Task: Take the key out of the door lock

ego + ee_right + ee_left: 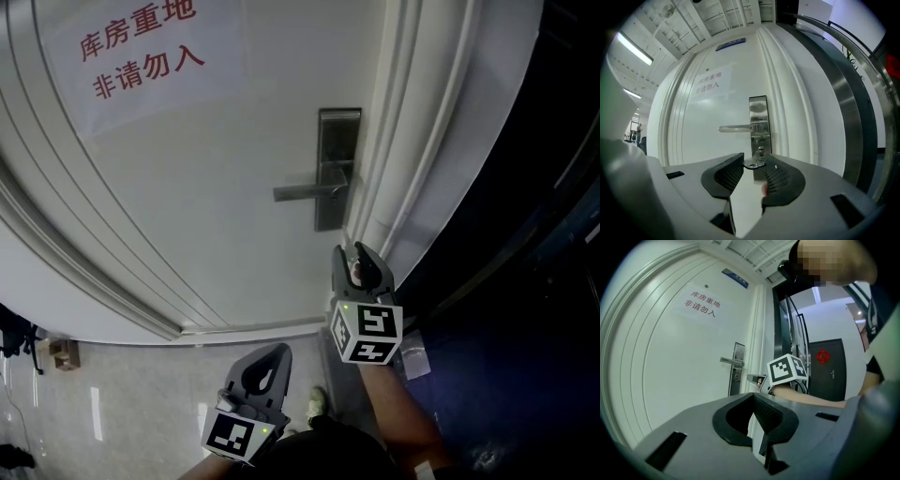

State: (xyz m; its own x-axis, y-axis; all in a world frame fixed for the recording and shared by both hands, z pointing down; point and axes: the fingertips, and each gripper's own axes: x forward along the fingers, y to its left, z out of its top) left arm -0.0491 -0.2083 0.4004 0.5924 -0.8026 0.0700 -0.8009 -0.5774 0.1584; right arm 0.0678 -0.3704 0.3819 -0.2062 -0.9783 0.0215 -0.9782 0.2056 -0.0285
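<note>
A small metal key (754, 162) sits crosswise between the tips of my right gripper (755, 159), which is shut on it. The key is clear of the door, a short way in front of and below the steel lock plate (759, 123) and its lever handle (736, 128). From the head view, the right gripper (359, 258) hovers below the lock plate (336, 169), near the door's edge. My left gripper (272, 361) hangs lower and further back. Its jaws (753, 399) are shut with nothing between them.
The white door carries a paper sign with red characters (141, 47). The moulded door frame (403, 141) runs just right of the lock, with a dark wall beyond it. Glossy floor tiles (112, 403) lie below. A dark door with a red ornament (824, 357) stands further off.
</note>
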